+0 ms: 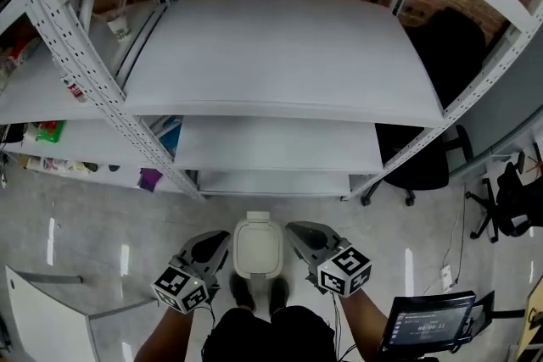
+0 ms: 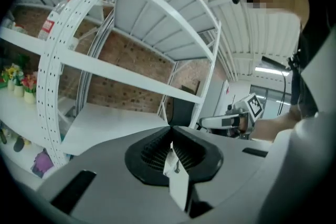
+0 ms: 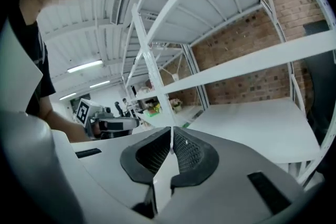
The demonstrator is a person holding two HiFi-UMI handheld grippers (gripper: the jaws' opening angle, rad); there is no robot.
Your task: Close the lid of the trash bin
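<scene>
Head view takes in a white shelving rack (image 1: pixel 280 55) on the far side, grey floor (image 1: pixel 85 216) below it, and the small white trash bin (image 1: pixel 258 248) standing just beyond the person's feet, its lid apparently lying flat. The left hand-held gripper (image 1: pixel 223 236) and right hand-held gripper (image 1: pixel 291 227) hang either side of the bin, apart from it, both clenched on nothing. To finish well, I would press one clenched tip squarely on the lid's middle to check it seats.
</scene>
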